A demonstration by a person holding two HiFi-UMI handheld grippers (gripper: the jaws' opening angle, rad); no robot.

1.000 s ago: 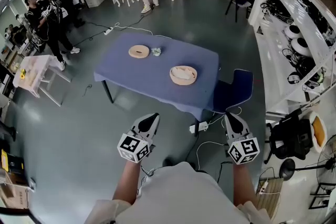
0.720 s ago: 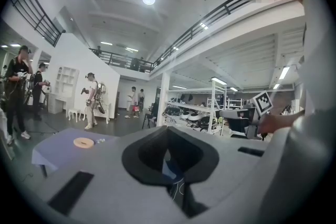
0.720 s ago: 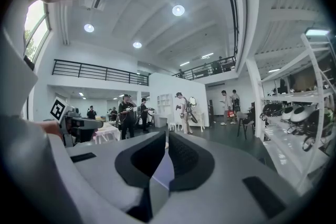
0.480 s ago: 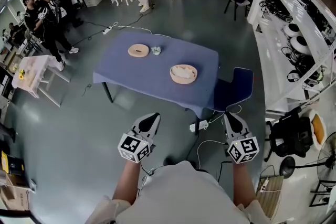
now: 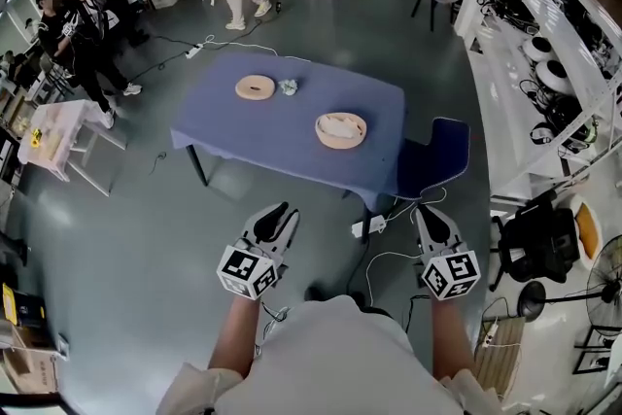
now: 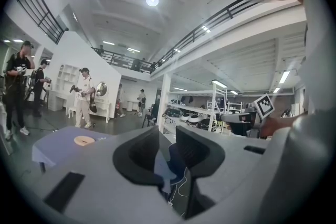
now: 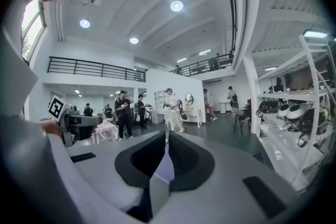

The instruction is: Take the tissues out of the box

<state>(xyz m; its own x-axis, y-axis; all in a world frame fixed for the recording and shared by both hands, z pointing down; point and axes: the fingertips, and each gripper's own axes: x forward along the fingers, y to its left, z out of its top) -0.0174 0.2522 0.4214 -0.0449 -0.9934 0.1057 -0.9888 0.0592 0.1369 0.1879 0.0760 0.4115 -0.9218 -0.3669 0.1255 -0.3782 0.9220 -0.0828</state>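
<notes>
- Approach stage, by the look of it: the person stands well back from the blue table [image 5: 224, 126], with no tissue in either tong.
- The left gripper [image 5: 282, 212] is opening its jaws, with nothing between them; the right gripper [image 5: 429, 212] holds its jaws nearly together, also empty.
- The round tissue box [image 5: 340, 129] sits near the table's right end, white tissue showing inside (its lid [image 5: 256, 87] appears to lie apart, a crumpled tissue [image 5: 288, 87] just beside it).
- The next move probably calls for walking up and lowering an opened gripper into the box.
- Open floor lies ahead; the chair [image 5: 437, 160] and loose cables [image 5: 389, 258] crowd the right-hand approach.
</notes>
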